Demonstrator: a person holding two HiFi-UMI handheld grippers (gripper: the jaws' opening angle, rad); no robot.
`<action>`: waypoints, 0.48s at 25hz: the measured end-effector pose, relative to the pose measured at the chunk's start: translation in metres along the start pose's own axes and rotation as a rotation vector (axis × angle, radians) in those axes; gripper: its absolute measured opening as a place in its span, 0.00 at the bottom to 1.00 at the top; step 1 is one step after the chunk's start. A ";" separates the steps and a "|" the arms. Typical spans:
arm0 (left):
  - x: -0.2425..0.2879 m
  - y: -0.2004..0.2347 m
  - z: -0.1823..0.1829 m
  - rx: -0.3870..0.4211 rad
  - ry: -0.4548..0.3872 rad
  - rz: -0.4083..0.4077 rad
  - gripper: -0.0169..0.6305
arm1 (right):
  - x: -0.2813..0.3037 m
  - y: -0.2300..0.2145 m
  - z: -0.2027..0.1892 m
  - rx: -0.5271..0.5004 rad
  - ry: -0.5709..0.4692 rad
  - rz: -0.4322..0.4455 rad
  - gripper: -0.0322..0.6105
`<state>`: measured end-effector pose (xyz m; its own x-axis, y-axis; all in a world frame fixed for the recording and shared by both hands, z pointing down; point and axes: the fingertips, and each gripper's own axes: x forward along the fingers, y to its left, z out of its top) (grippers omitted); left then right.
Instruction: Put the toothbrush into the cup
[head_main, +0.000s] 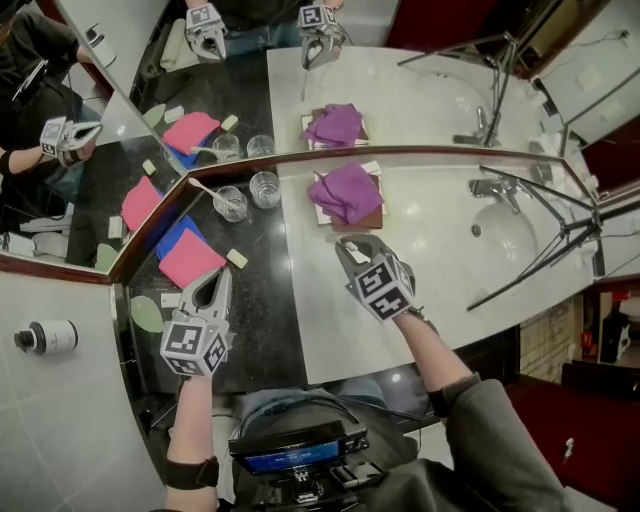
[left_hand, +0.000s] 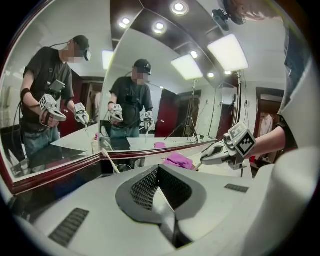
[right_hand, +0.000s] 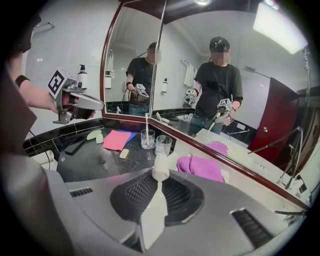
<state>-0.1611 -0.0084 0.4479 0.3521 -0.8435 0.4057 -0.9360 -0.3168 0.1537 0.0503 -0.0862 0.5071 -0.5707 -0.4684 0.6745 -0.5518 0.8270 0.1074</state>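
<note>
My right gripper (head_main: 348, 246) pinches white plastic toothbrush (right_hand: 160, 172), jaws near-closed. I'd centre it above empty clear glass cup (right_hand: 163, 145), tilt steeper, lower slowly. My left gripper (head_main: 213, 285), left of cup: closed, empty.

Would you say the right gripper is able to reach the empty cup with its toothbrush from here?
Probably yes: the right gripper, shut on the toothbrush, points at the empty cup, with nothing between them.
</note>
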 end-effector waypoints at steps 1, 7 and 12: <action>0.002 -0.003 -0.001 0.000 0.003 -0.006 0.03 | -0.003 0.001 -0.011 0.003 0.024 0.007 0.12; 0.015 -0.017 -0.007 -0.003 0.017 -0.040 0.03 | -0.015 -0.003 -0.071 -0.025 0.162 0.030 0.12; 0.023 -0.023 -0.008 -0.005 0.019 -0.056 0.03 | -0.017 -0.010 -0.090 -0.114 0.224 0.035 0.12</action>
<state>-0.1319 -0.0167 0.4608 0.4043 -0.8161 0.4129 -0.9146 -0.3614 0.1813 0.1197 -0.0584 0.5605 -0.4319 -0.3690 0.8230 -0.4546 0.8771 0.1546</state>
